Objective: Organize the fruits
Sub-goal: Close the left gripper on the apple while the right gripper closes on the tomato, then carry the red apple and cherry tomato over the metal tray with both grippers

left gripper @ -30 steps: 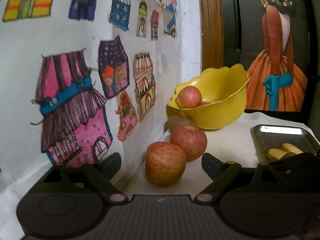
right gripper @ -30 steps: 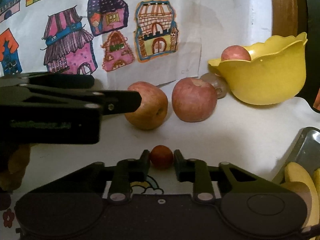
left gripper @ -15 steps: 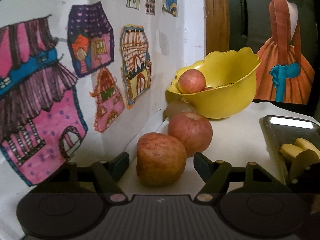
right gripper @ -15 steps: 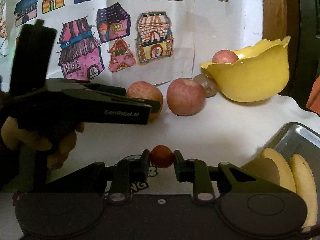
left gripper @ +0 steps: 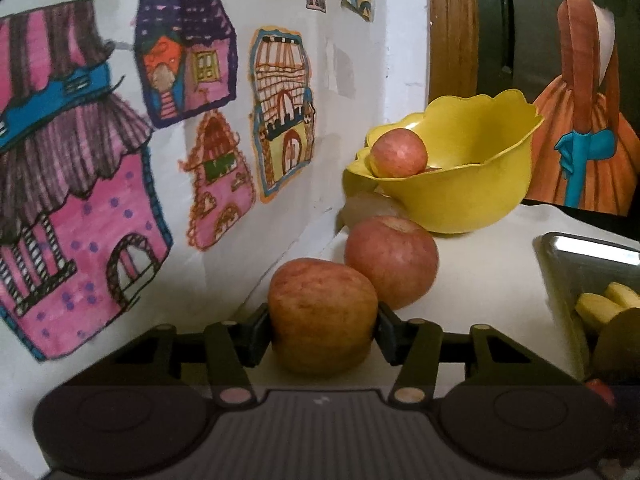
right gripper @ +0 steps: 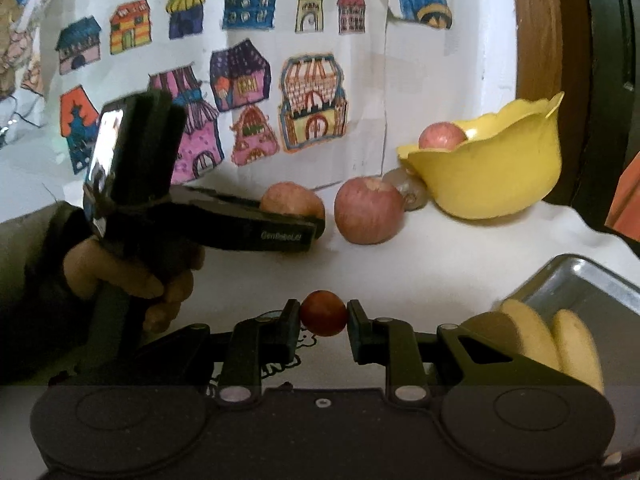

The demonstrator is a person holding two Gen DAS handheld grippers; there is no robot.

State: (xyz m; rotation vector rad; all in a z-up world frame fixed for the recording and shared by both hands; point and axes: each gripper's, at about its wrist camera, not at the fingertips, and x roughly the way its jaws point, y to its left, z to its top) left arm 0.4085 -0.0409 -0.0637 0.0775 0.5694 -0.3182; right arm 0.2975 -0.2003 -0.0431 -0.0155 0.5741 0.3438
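Observation:
My left gripper (left gripper: 322,330) is shut on the near apple (left gripper: 322,312), a dull orange-red one on the white table by the wall. A second red apple (left gripper: 390,258) stands just behind it, then a brownish fruit (left gripper: 368,210) and a yellow bowl (left gripper: 472,188) holding another apple (left gripper: 398,152). In the right wrist view my right gripper (right gripper: 323,322) is shut on a small dark-red fruit (right gripper: 323,312). The left gripper (right gripper: 256,228) shows there too, gripping the near apple (right gripper: 290,200) beside the second apple (right gripper: 368,210) and the yellow bowl (right gripper: 492,178).
A metal tray (left gripper: 588,256) with bananas (left gripper: 604,304) lies at the right; the same tray (right gripper: 592,292) and bananas (right gripper: 552,340) sit close to my right gripper. A wall covered with house drawings (left gripper: 180,120) runs along the left, close to the apples. A person's hand (right gripper: 124,276) holds the left gripper.
My left gripper moved forward around the near apple and shut on it. The right gripper drew back a little, still holding the small red fruit.

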